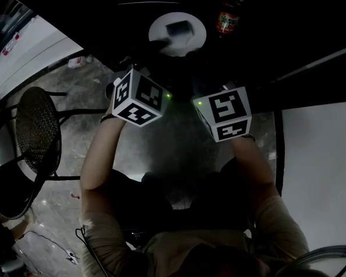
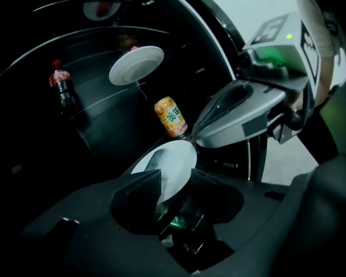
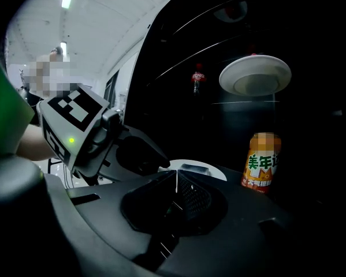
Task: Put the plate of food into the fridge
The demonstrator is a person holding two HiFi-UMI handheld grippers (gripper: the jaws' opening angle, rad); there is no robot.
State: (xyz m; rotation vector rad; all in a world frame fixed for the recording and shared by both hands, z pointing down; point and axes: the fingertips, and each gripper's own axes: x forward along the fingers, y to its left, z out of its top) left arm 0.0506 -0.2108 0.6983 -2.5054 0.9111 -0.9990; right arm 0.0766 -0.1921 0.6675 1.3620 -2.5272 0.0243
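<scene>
My head view looks steeply down; both gripper views sit close, sharing the plate [image 2: 168,159] and orange can [image 2: 170,117].

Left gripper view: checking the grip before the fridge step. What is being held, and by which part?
The white plate, pinched at its near rim between the left gripper's jaws.

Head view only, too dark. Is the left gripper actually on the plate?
Observer: Yes. In the left gripper view, the white plate has its rim between the left gripper jaws, which look closed on it.
Operator: Right one?
Observer: The right gripper has its jaws together, tips right at the plate's edge. I can't confirm a pinch.
Operator: Anything above I'm missing?
Observer: Higher up, a cola bottle stands left of a second plate.
</scene>
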